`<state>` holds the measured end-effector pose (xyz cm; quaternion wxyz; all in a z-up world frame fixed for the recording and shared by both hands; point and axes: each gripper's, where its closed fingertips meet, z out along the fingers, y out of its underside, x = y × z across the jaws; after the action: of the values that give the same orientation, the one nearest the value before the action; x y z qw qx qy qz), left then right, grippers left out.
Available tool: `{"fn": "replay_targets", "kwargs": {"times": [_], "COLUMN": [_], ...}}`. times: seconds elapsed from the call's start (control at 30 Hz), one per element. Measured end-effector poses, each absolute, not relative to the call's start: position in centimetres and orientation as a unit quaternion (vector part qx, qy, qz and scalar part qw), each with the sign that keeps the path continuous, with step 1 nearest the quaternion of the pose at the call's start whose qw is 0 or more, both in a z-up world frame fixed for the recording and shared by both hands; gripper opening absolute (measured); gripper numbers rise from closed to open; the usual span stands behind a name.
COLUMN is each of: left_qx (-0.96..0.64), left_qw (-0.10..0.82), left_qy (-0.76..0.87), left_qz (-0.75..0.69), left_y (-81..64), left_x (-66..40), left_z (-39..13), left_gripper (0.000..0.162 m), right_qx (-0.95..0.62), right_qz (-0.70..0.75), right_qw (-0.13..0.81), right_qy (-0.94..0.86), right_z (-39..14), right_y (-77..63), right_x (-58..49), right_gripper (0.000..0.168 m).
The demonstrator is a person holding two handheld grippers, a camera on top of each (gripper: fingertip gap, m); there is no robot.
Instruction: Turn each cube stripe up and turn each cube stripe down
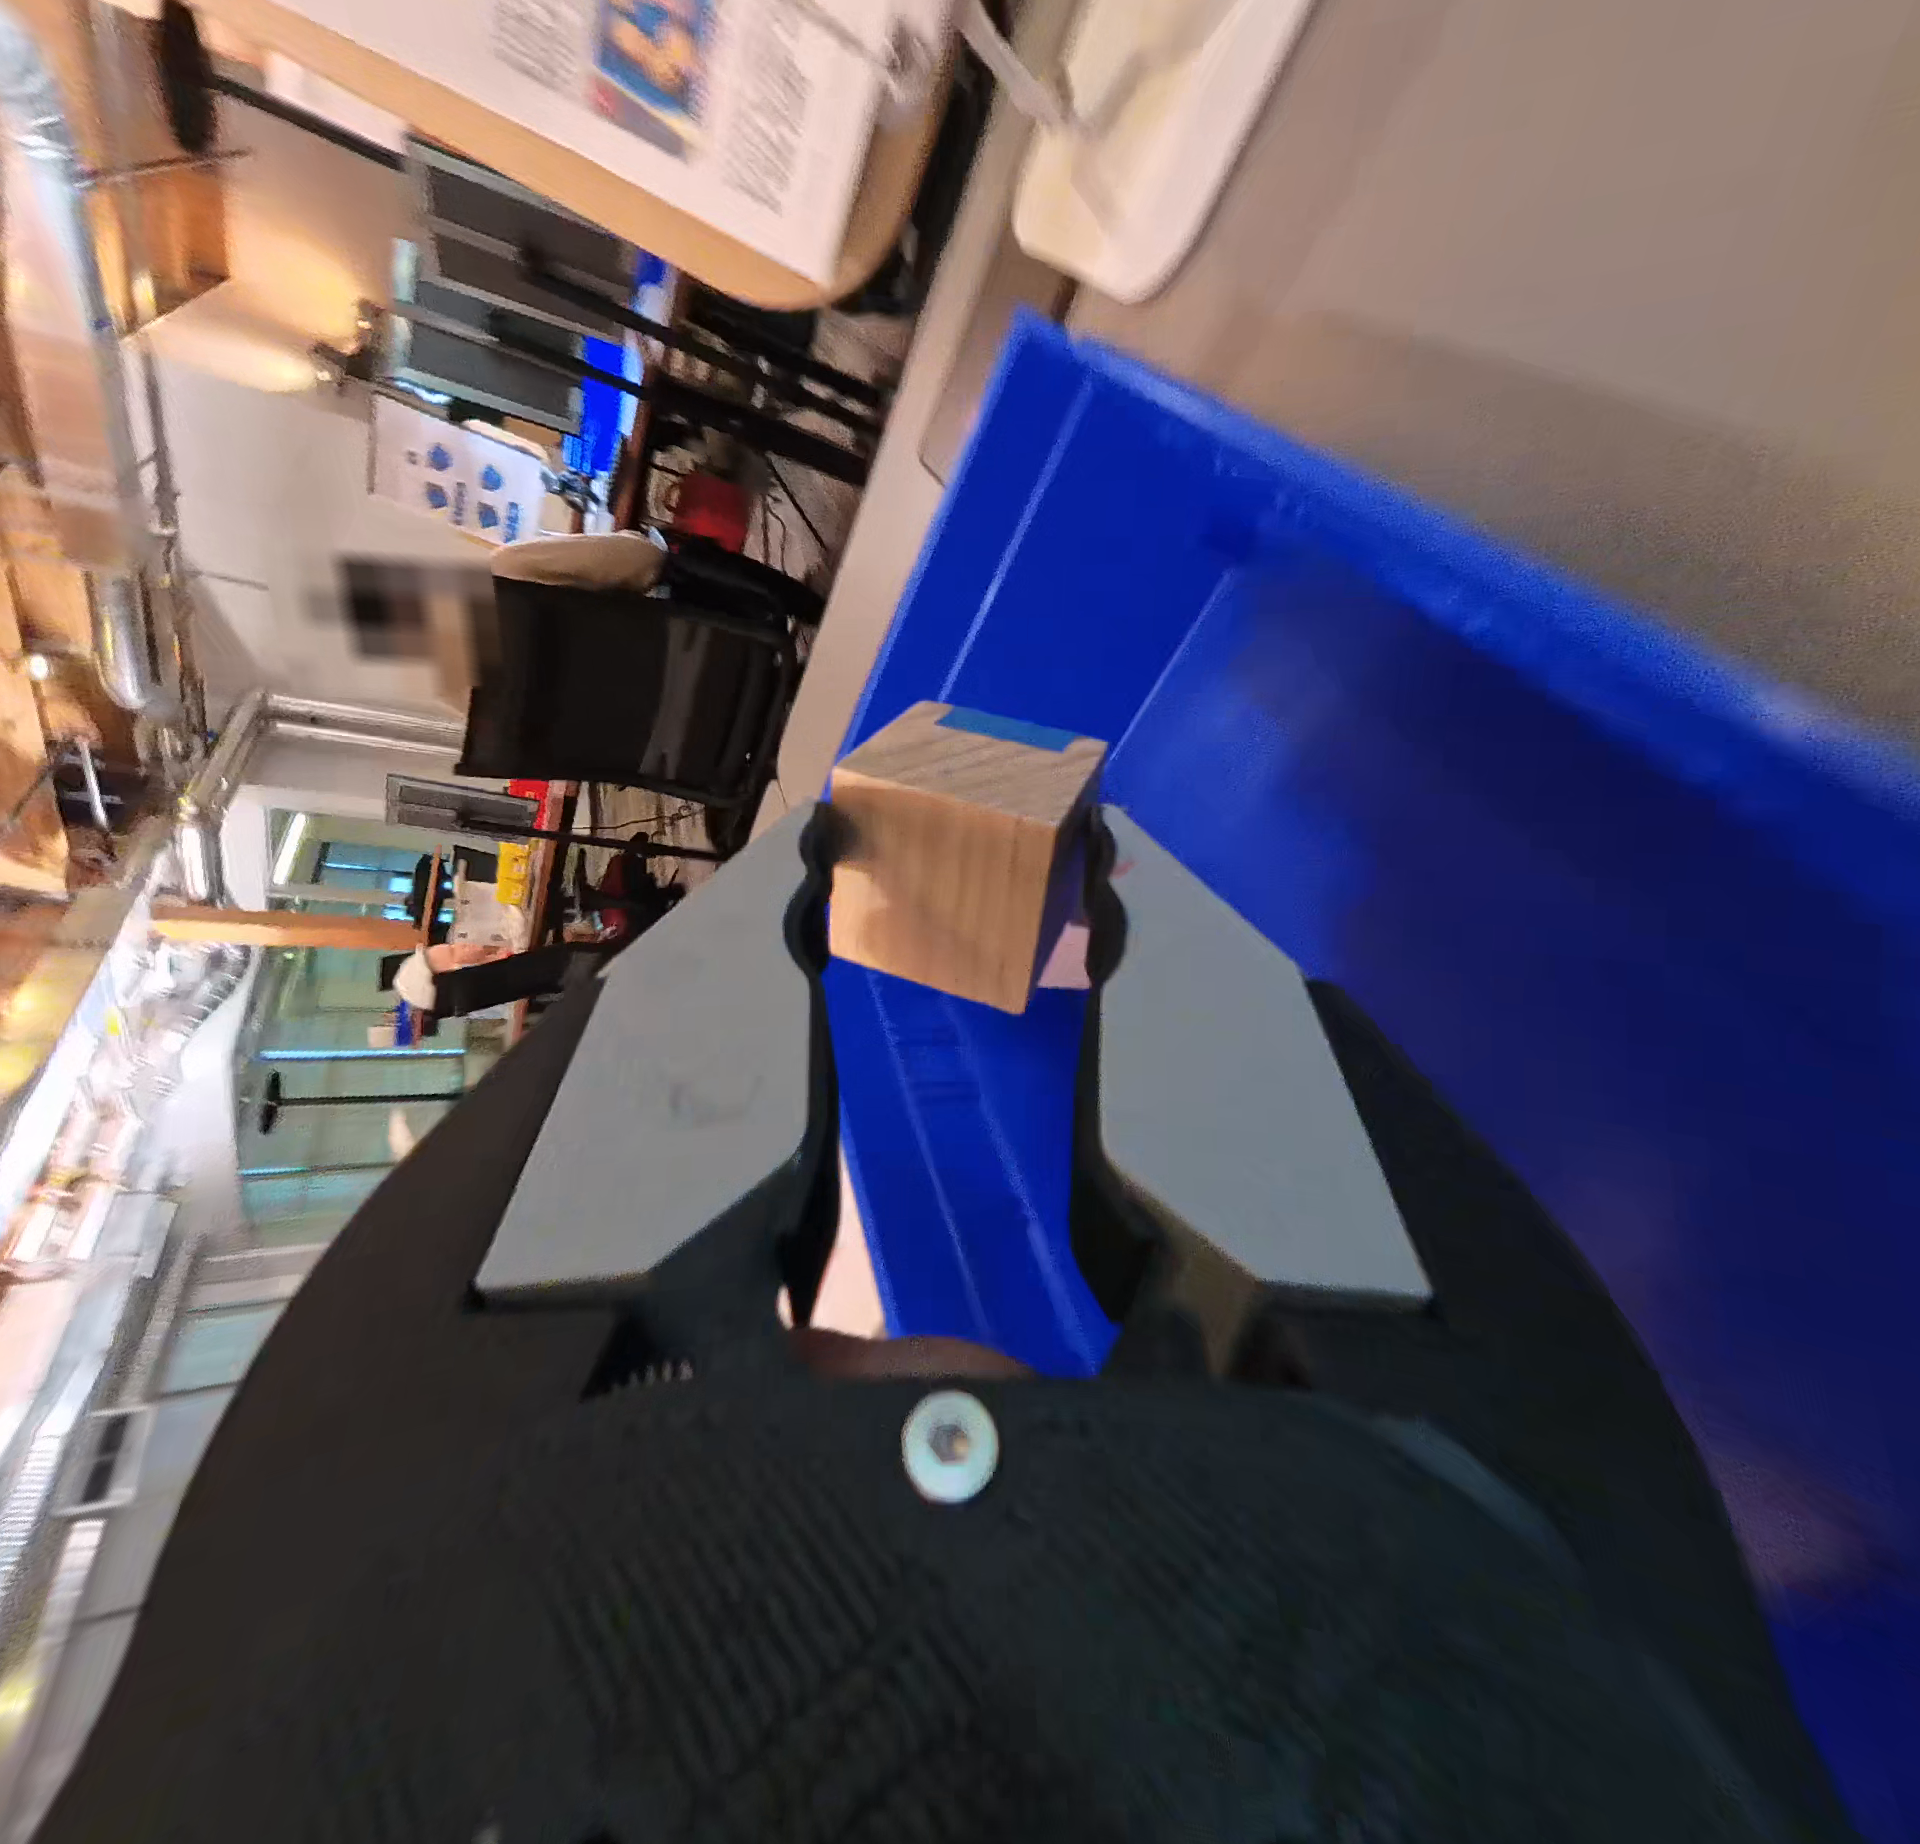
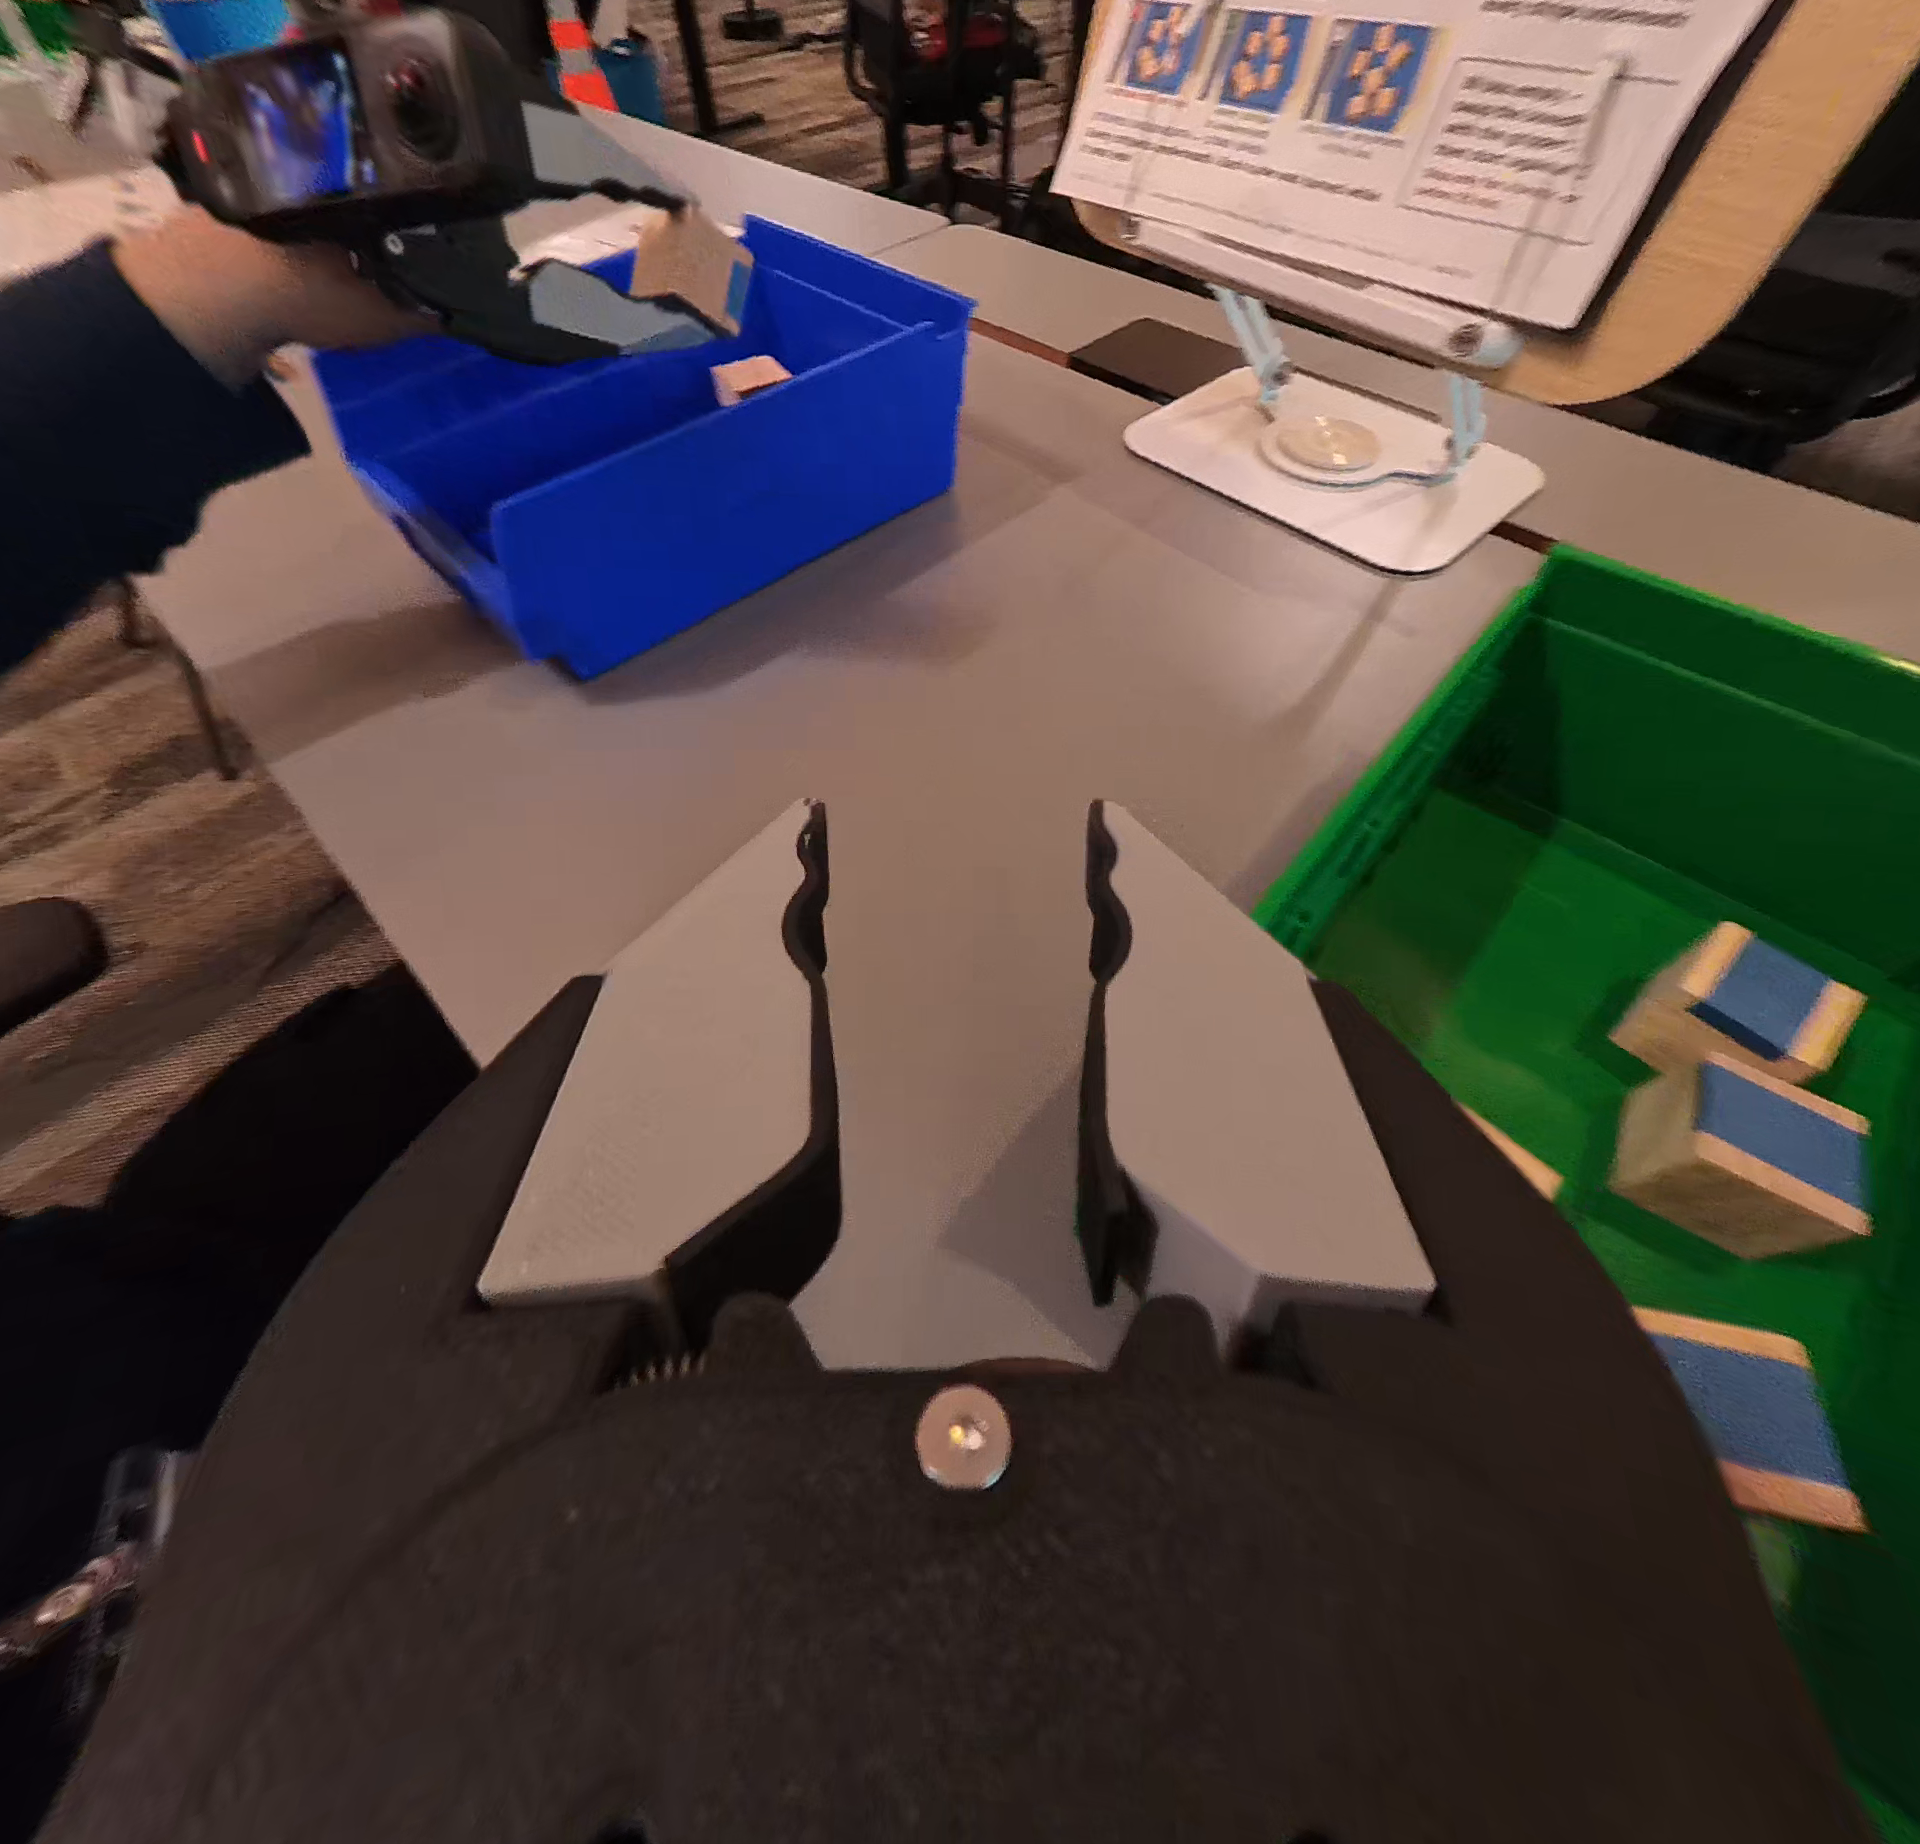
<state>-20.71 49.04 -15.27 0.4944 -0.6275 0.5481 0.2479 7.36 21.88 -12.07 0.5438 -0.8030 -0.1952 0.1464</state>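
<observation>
My left gripper (image 1: 958, 859) is shut on a wooden cube (image 1: 951, 864) with a blue stripe on its far face, held in the air above the blue bin (image 1: 1455, 755). The left wrist view is rolled on its side. From the right wrist view the left gripper (image 2: 696, 272) holds that cube (image 2: 686, 262) over the blue bin (image 2: 727, 506), where another wooden cube (image 2: 750, 378) lies. My right gripper (image 2: 956, 838) is open and empty above the grey table (image 2: 935, 672). The green bin (image 2: 1558, 859) to its right holds three cubes with blue stripes facing up (image 2: 1756, 1005) (image 2: 1766, 1150) (image 2: 1745, 1420).
A white stand (image 2: 1340, 475) carries an instruction board (image 2: 1403, 101) at the back of the table. A person's dark sleeve (image 2: 104, 423) reaches in from the left. The table's left edge drops to carpet (image 2: 135, 859). Chairs and an orange cone stand behind.
</observation>
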Motion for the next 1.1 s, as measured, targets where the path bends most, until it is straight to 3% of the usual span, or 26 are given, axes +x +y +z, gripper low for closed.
{"fn": "replay_targets", "kwargs": {"times": [0.2,0.6,0.9,1.1], "left_qx": [-0.618,-0.59,-0.31,-0.264], "left_qw": [0.595,0.623,0.699,0.712], "left_qy": [0.489,0.5,0.585,0.573], "left_qz": [0.155,0.118,-0.269,-0.309], "left_y": [40.1,34.6,17.2,14.2], "left_x": [-18.2,-16.7,-10.5,-10.3], "left_z": [-11.8,-10.4,-8.8,-8.0], "left_gripper": [0.048,0.047,0.046,0.046], "right_qx": [-0.793,-0.795,-0.75,-0.69], "right_qz": [0.209,0.223,0.366,0.496], "right_qw": [0.533,0.512,0.47,0.421], "right_qy": [-0.209,-0.239,-0.287,-0.316], "right_z": [-12.0,-12.9,-11.7,-9.7], "right_y": [20.9,20.2,17.2,13.5], "right_x": [4.4,1.5,-3.7,-8.6], "right_gripper": [0.047,0.048,0.056,0.061]}}
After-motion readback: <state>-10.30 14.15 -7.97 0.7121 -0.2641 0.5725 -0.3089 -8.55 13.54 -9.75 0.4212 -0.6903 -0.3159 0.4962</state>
